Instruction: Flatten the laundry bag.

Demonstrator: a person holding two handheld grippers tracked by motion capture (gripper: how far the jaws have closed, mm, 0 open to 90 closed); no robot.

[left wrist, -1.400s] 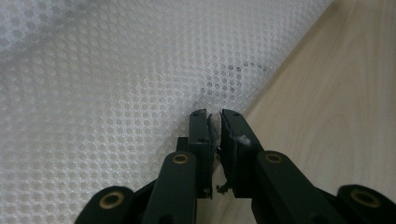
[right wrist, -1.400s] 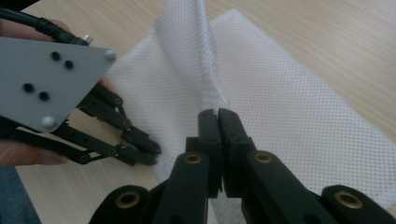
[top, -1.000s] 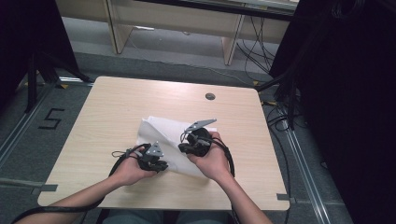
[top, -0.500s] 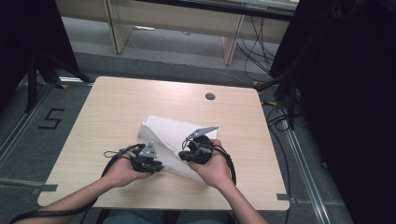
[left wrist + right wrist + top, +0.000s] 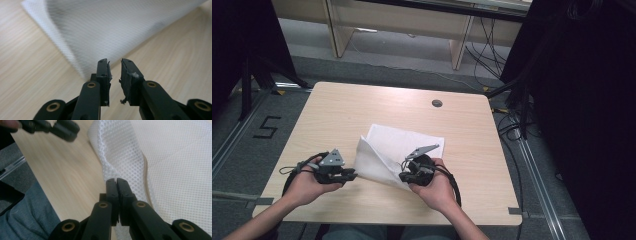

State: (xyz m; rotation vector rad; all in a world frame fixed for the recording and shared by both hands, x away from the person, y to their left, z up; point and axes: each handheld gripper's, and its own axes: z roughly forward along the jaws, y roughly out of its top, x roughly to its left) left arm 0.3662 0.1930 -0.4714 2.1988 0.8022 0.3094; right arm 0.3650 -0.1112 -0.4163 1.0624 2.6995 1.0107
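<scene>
right tongs [image 5: 403,176] clamp a lifted edge of the white mesh cloth [image 5: 399,150] at centre frame on the bench [image 5: 362,107]; left tongs [image 5: 352,175], lower left, have just been opening, nothing between them, beside the cloth.

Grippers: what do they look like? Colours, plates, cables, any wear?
Left gripper and right gripper are both black, two-jawed, with brass-coloured pivot pins. Each carries a grey three-cornered plate and trails a black looped cable. The left's pads look frayed. The forearms are bare, no sleeves.
</scene>
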